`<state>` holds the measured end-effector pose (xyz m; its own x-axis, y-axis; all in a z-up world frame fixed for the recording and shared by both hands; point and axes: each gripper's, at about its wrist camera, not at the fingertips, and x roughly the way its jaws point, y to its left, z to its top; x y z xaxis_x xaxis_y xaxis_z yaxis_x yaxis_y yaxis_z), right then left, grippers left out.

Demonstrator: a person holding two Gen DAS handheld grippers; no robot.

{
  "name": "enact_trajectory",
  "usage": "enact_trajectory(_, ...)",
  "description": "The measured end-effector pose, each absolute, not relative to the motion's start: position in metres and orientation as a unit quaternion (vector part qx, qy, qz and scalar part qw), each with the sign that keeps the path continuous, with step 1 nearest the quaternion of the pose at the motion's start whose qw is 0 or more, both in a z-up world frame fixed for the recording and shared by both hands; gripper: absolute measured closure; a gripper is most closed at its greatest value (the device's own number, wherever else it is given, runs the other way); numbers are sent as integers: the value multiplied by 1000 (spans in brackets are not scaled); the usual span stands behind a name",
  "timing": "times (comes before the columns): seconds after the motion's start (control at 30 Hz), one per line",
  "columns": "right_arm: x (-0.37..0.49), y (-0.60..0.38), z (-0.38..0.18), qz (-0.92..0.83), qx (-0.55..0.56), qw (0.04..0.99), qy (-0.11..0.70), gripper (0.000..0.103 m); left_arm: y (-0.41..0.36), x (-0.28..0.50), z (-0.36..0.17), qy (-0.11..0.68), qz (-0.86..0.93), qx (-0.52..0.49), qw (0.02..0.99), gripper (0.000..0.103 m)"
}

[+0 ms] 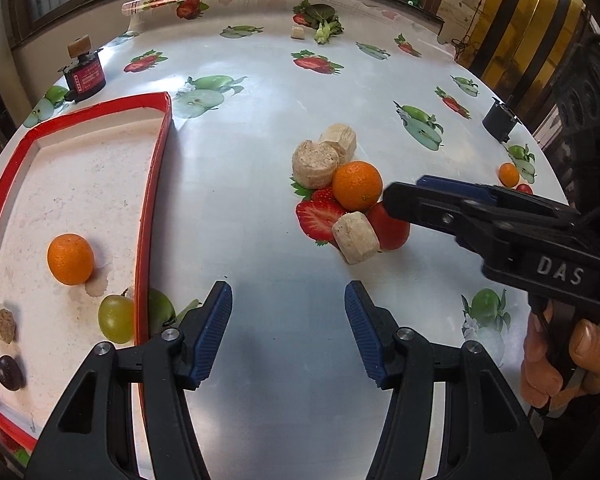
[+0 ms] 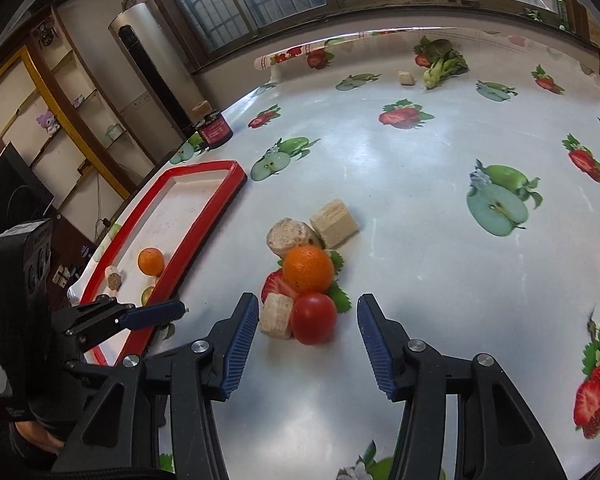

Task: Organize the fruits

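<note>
right gripper [image 2: 308, 344] jaws apart, empty, nearing tomato [image 2: 314, 318]; closing risks nudging touching orange [image 2: 308, 269], cork block [image 2: 277, 315]. left gripper [image 1: 288, 332] open, empty.

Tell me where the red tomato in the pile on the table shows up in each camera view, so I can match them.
Left wrist view: the red tomato is right of centre, partly behind the right gripper's tip, below the orange.
Right wrist view: the tomato is low centre, just ahead of the open right gripper.
Shared landmark: the red-rimmed tray, at the left in both.
</note>
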<state>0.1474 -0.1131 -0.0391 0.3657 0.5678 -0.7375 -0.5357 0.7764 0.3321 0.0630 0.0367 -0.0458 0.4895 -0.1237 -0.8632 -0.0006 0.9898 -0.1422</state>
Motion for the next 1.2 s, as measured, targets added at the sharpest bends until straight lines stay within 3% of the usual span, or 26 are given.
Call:
enact_trajectory(0.17,168,-87,-54,339,10,815,470,51,30,70,-50,509,-49,-61,857,46)
enact_trajectory(0.27,179,-81,-67,331,7,808,487,66,22,78,-51,509,-59,-58,857,46)
enact_trajectory(0.47,176,-125,-52,296,46,837,457,66,3,104,-58,507,-104,-73,852,46)
enact_trajectory(0.5,177,-134,-49,289,52,841,455,66,0,107,-58,505,-116,-78,852,49)
enact_trajectory(0.57,176,-150,-46,276,63,846,452,66,-5,108,-56,501,-142,-89,849,73)
enact_trajectory(0.6,174,-156,-45,272,69,847,451,66,-8,108,-55,500,-152,-89,848,79)
enact_trajectory(1.2,140,-167,-22,284,77,854,429,66,34,60,-32,471,-81,-70,876,79)
